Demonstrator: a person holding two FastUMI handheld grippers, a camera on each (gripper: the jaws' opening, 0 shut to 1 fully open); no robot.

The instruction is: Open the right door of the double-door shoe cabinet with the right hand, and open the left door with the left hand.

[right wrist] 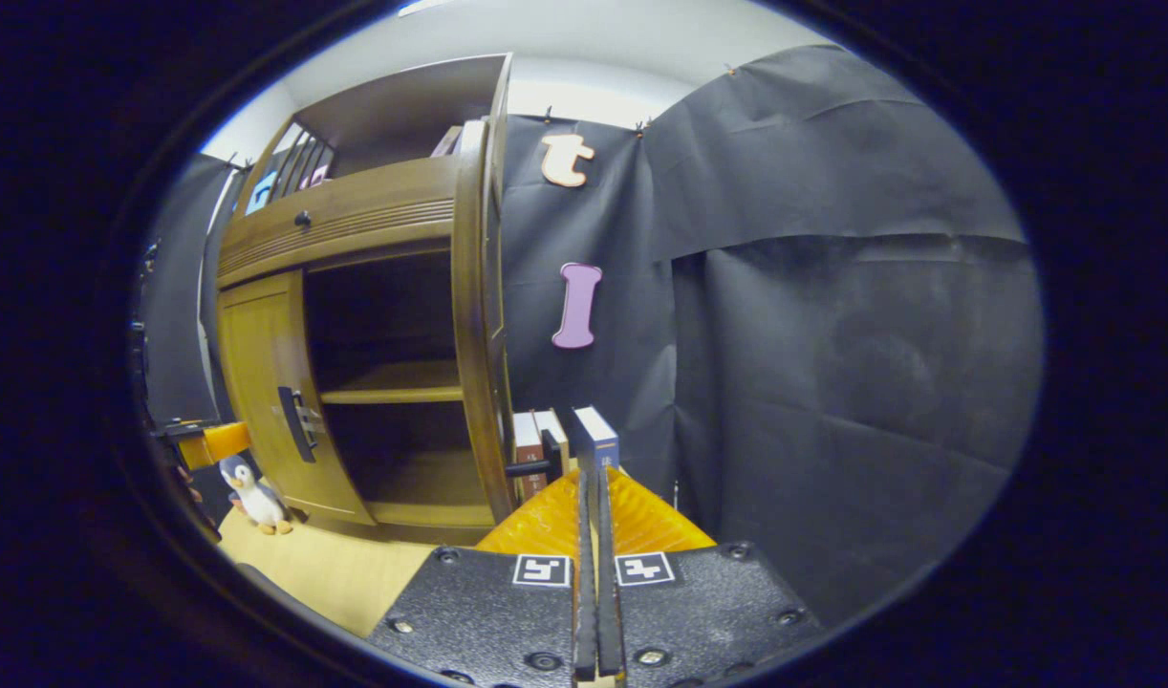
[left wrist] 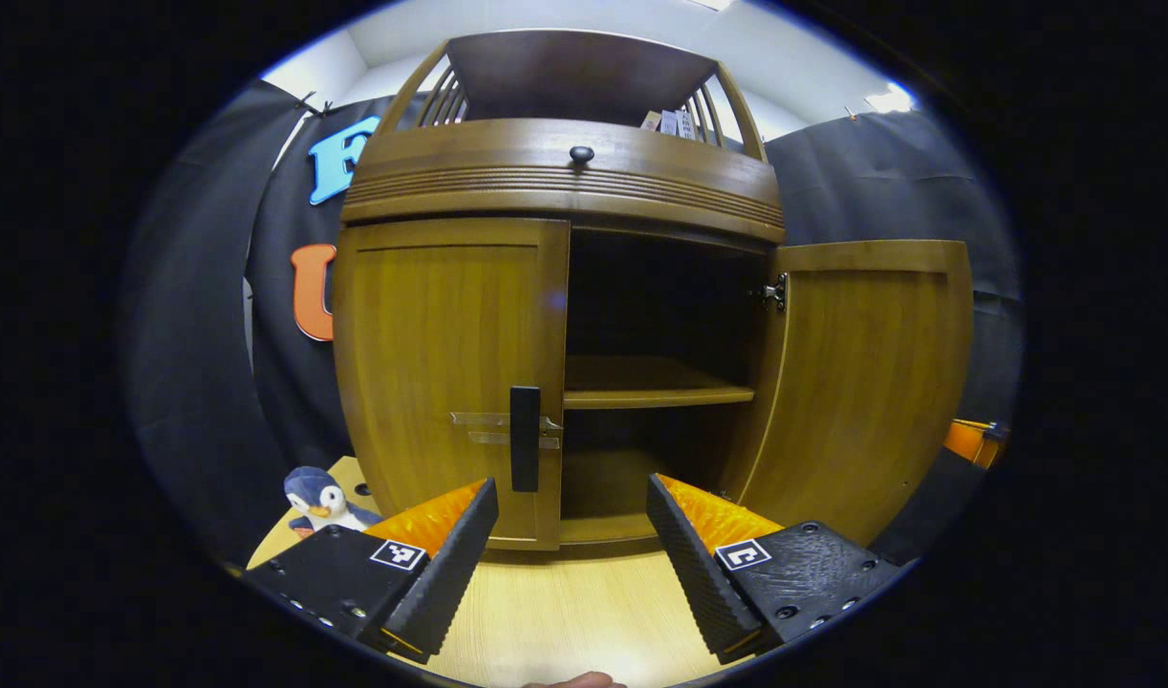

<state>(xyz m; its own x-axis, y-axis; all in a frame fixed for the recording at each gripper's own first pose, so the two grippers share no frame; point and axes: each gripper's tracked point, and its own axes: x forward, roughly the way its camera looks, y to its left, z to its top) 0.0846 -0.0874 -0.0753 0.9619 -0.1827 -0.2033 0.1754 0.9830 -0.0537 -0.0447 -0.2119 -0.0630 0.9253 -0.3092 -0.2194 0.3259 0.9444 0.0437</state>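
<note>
— Left gripper view: where's the black upright bar handle [left wrist: 525,438] from the left hand-held gripper [left wrist: 573,554]?

— Straight ahead, slightly left of the spread fingers, on the closed glossy brown wooden left door [left wrist: 450,373]; its long axis is vertical.

— And the right door [left wrist: 861,382]?

— Already swung wide open. The right hand-held gripper [right wrist: 594,535] is pressed together on nothing, just beside that door's edge. The left one is nearer the handle.

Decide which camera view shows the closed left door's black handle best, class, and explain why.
The left gripper view: the black handle faces the camera squarely on the closed left door, just ahead of the open left gripper. The right gripper view shows it small and oblique.
</note>
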